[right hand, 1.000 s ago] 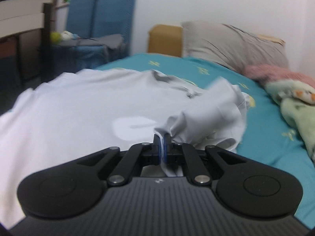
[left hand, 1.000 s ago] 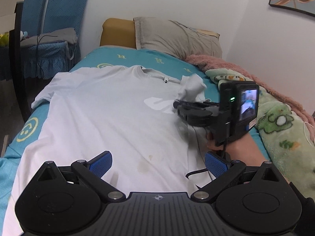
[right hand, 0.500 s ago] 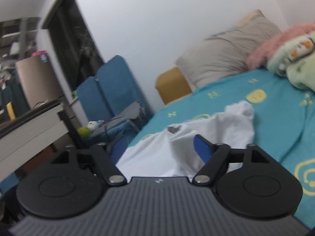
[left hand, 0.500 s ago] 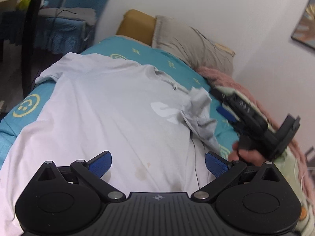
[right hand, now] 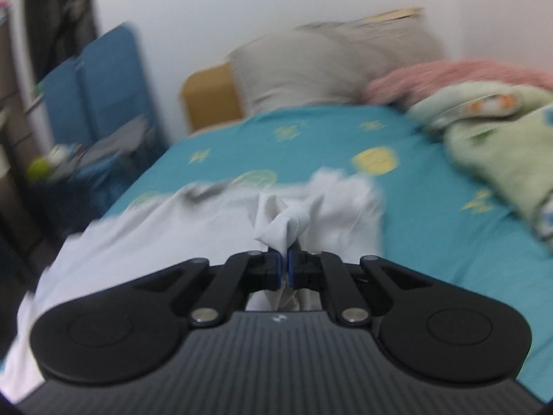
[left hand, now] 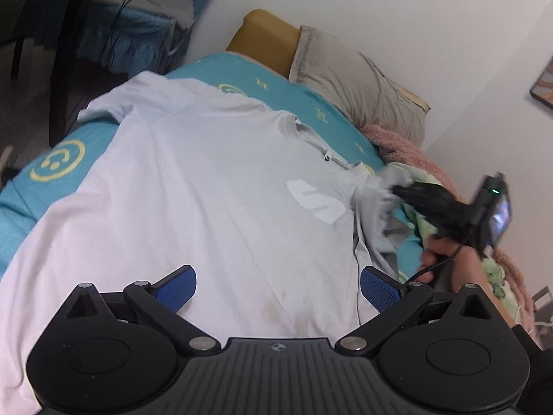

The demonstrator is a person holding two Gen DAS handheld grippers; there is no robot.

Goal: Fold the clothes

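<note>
The white short-sleeved cotton T-shirt (left hand: 214,200) lies spread face-up on the teal smiley-print bed (left hand: 41,180), its sleeve (right hand: 287,224) pinched in the clamped right gripper (right hand: 284,264), likely for folding inward, while the left gripper (left hand: 276,285) hovers, blue pads apart, above the hem.

— What's different with my right gripper (right hand: 283,265) compared with half a second ago?

— Its pads, spread apart then, now pinch the sleeve (right hand: 281,228) of the white T-shirt (left hand: 207,190) again, at the right of the left-wrist frame.

— And my left gripper (left hand: 278,285)?

— My view tilts: the pillow (left hand: 359,83) sits nearer the upper centre now.
</note>
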